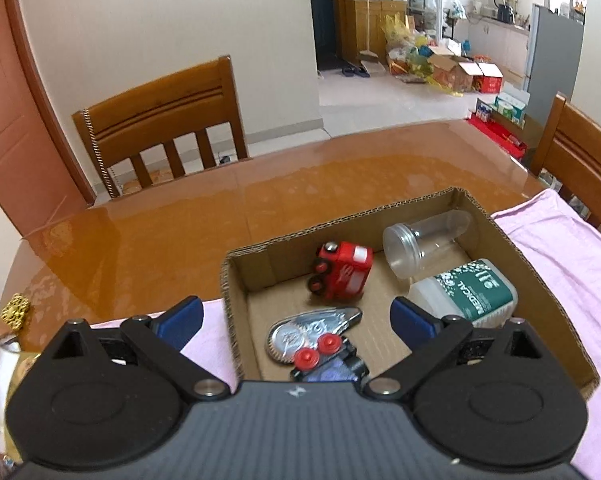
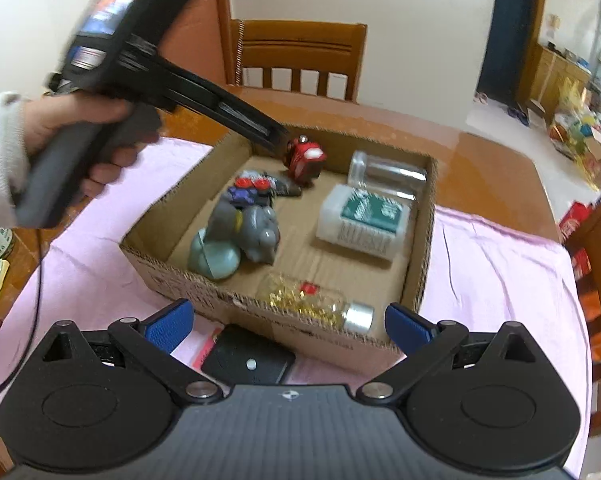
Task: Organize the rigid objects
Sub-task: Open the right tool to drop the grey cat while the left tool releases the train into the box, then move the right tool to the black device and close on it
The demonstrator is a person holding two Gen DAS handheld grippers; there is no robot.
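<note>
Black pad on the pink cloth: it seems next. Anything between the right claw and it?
Nothing visible: the black pad lies uncovered just ahead of the open right claw, beside the cardboard box.

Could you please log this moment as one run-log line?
left gripper: open, empty | right gripper: open, empty | red toy truck: in brown cardboard box

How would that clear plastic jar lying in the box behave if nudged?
The clear jar lies on its side, so it would probably roll. It looks empty and thin-walled, likely light. The cardboard box wall right behind should stop it.
</note>
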